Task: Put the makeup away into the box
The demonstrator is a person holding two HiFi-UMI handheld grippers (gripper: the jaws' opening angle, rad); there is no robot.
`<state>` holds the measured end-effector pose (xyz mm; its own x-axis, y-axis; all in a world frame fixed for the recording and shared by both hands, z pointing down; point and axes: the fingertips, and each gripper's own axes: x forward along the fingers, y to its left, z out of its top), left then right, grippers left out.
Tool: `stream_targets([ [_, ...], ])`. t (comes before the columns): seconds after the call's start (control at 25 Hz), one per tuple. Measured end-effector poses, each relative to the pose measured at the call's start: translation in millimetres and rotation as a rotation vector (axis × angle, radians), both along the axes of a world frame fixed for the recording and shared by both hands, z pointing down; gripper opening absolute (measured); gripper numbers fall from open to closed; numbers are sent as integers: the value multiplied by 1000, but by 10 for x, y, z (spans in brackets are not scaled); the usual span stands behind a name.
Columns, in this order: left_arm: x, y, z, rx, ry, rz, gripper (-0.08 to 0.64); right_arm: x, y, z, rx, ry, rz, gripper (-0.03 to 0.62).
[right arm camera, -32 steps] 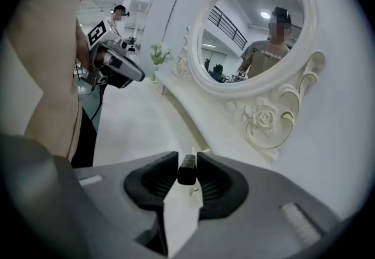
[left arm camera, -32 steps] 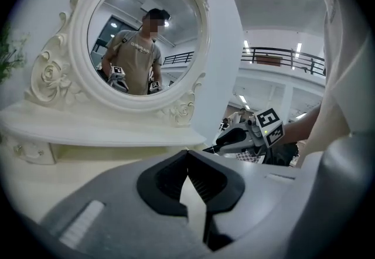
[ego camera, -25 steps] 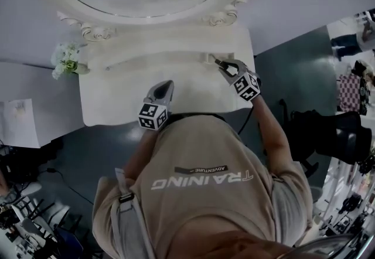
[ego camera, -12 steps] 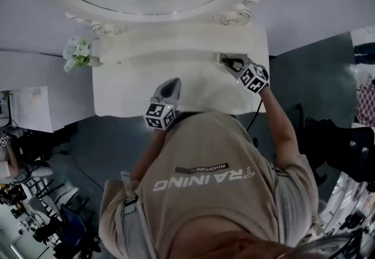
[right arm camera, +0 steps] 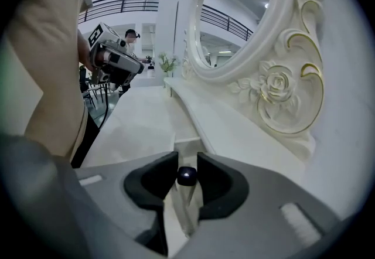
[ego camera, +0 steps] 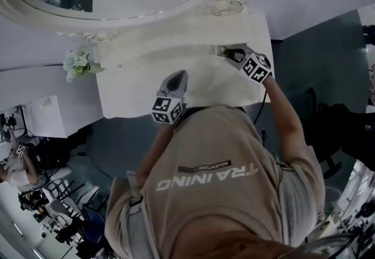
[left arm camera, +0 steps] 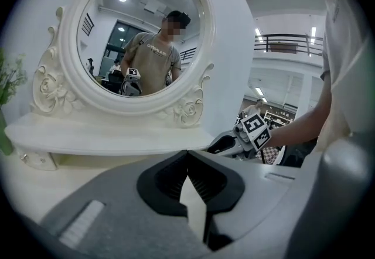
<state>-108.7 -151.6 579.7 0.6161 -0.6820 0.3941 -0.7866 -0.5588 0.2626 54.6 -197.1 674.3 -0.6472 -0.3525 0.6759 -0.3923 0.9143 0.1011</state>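
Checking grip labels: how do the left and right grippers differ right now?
The left gripper has its jaws together on nothing; the right gripper pinches a small dark item. The left hovers at the dressing table's front edge; the right reaches near its back shelf. Both carry marker cubes.

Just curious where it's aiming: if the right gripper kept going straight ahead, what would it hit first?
Probably the small white box on the dressing table, right beyond the right gripper, which holds a small dark item. Depth is hard to judge.
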Motion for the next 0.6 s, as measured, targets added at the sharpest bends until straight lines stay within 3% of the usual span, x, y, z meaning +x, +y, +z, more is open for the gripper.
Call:
stream_targets([
  [0.2, 188, 2, -35, 5, 5, 34, 6, 2, -24, -51, 40, -5, -2, 107],
  [0.6, 210, 86, 49, -28, -7, 60, 6, 305, -18, -94, 55, -9, 109, 107],
])
